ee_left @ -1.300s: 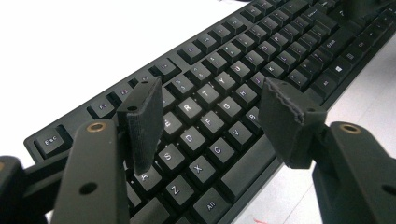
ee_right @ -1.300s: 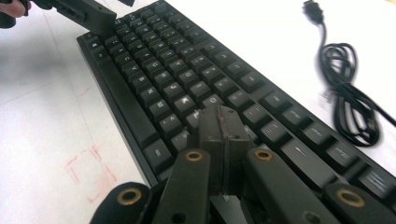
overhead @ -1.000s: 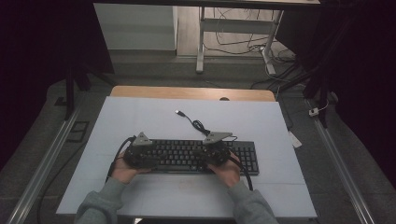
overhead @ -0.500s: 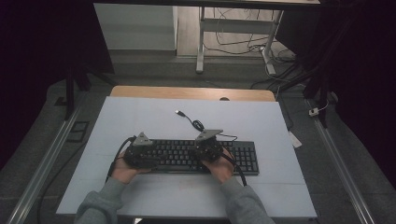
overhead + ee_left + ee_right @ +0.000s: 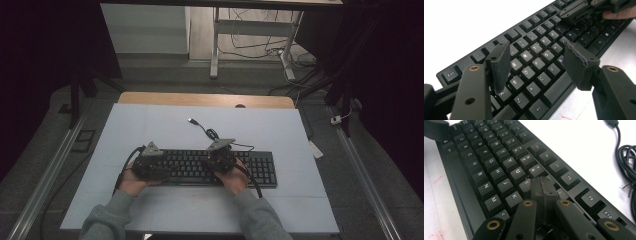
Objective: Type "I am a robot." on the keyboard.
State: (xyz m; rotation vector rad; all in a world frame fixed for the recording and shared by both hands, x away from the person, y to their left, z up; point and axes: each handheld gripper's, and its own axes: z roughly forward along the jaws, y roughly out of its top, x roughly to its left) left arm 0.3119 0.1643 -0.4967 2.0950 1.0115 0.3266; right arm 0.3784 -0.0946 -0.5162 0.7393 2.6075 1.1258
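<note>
Looking down from the high view, I hold my left claw [image 5: 151, 165] over the left end of the keyboard [image 5: 260, 167] and my right claw [image 5: 220, 157] over its middle, both hands resting at its near edge on the table [image 5: 150, 125]. Beyond my right claw a cable [image 5: 210, 134] lies coiled.

In the left gripper view, my left claw [image 5: 539, 62] stands wide open with nothing between the pads, the letter keys just below and ahead of it; my right claw [image 5: 584, 8] shows farther along the keyboard [image 5: 534, 40].

In the right gripper view, my right claw [image 5: 542, 188] is pressed shut, empty, its tips down on the keyboard [image 5: 499, 157] beside the K key, the cable [image 5: 626, 157] off to its right.
</note>
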